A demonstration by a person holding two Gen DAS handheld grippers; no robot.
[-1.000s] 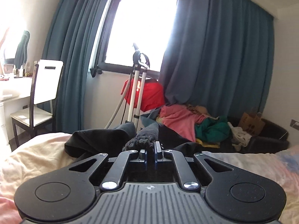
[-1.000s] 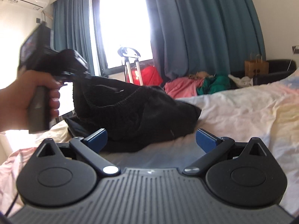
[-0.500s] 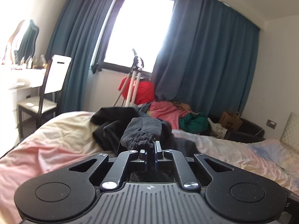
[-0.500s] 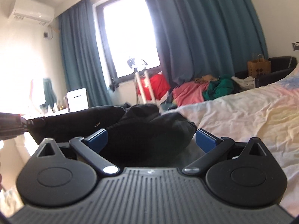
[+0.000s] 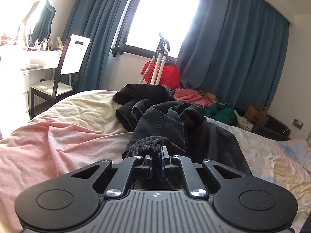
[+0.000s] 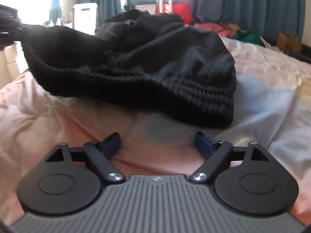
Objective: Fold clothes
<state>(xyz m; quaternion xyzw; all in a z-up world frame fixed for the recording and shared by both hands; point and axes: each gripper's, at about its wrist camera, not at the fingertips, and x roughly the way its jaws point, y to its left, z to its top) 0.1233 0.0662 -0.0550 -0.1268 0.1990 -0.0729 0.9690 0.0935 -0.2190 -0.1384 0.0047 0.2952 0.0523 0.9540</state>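
Observation:
A black garment (image 5: 163, 120) with a ribbed knit hem lies bunched on the bed. My left gripper (image 5: 156, 155) is shut on the garment's ribbed hem, and the cloth trails away from the fingers toward the window. In the right wrist view the same black garment (image 6: 147, 62) shows its thick ribbed hem across the picture, stretched off to the left. My right gripper (image 6: 157, 138) hangs low over the sheet just in front of that hem; its jaws are closing but stand wide, with only bedsheet between them.
The bed (image 5: 58, 136) has a rumpled pink, cream and pale blue sheet. Beyond it lie a heap of pink and green clothes (image 5: 206, 101), a red bag (image 5: 167, 73), a white chair (image 5: 72, 58), a dressing table (image 5: 25, 62), a paper bag (image 5: 256, 114) and blue curtains.
My left gripper has pulled the hem back and down across the bed, drawing the garment out. My right gripper has tipped down toward the sheet, close to the ribbed hem.

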